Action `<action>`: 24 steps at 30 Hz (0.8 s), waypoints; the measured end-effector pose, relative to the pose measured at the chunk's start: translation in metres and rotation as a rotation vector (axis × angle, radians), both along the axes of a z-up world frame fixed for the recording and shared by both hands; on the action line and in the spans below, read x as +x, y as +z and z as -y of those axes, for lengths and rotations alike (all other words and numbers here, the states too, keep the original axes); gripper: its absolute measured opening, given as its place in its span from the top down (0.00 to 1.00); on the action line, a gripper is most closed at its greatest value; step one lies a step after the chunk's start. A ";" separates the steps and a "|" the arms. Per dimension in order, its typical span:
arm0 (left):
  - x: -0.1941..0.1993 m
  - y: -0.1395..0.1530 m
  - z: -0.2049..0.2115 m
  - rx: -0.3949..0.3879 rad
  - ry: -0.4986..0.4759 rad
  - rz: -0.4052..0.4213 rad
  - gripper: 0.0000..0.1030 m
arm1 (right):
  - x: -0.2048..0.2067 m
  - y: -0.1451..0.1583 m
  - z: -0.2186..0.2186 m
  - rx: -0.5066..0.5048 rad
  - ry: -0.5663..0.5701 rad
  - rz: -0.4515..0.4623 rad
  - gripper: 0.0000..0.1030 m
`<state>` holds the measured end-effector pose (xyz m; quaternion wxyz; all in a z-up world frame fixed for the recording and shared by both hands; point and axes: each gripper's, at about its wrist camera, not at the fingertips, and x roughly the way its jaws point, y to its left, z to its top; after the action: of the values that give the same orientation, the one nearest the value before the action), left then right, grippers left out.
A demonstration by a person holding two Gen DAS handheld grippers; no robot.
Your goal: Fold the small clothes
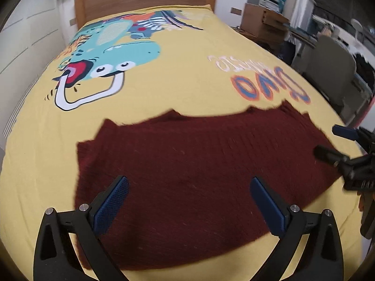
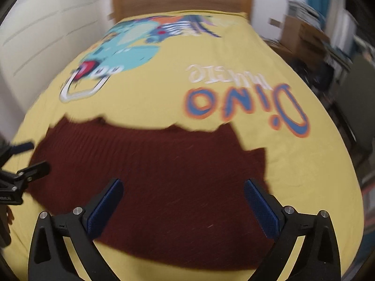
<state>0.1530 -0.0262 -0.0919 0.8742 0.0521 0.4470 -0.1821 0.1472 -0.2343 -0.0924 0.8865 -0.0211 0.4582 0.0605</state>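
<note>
One maroon knit [image 1: 187,187] on yellow dinosaur bedspread [image 1: 187,75], wooden headboard [image 1: 145,0] behind.

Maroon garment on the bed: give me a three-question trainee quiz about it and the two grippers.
1. True or false: the left gripper is shut on the maroon knit garment.
2. Multiple choice: the garment lies on A) a wooden floor, B) the yellow dinosaur bedspread, C) a chair.
3. Fill in: in the left wrist view the right gripper shows at the garment's ____ edge.

Key
1. False: both the left gripper and the right gripper stand open, nothing between the fingers.
2. B
3. Right
</note>
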 end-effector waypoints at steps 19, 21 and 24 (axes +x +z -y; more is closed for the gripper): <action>-0.002 -0.059 -0.040 0.097 0.058 -0.093 0.01 | -0.024 -0.068 0.006 -0.061 -0.020 -0.039 0.00; 0.000 -0.059 -0.054 0.095 0.081 -0.098 0.01 | -0.025 -0.068 0.020 -0.068 -0.046 -0.044 0.00; -0.003 -0.064 -0.063 0.101 0.085 -0.112 0.01 | -0.028 -0.070 0.040 -0.046 -0.085 -0.055 0.00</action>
<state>0.1503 0.0365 -0.1562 0.8511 0.0668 0.5055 -0.1248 0.1196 -0.2741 -0.1629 0.8746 -0.0201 0.4843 0.0128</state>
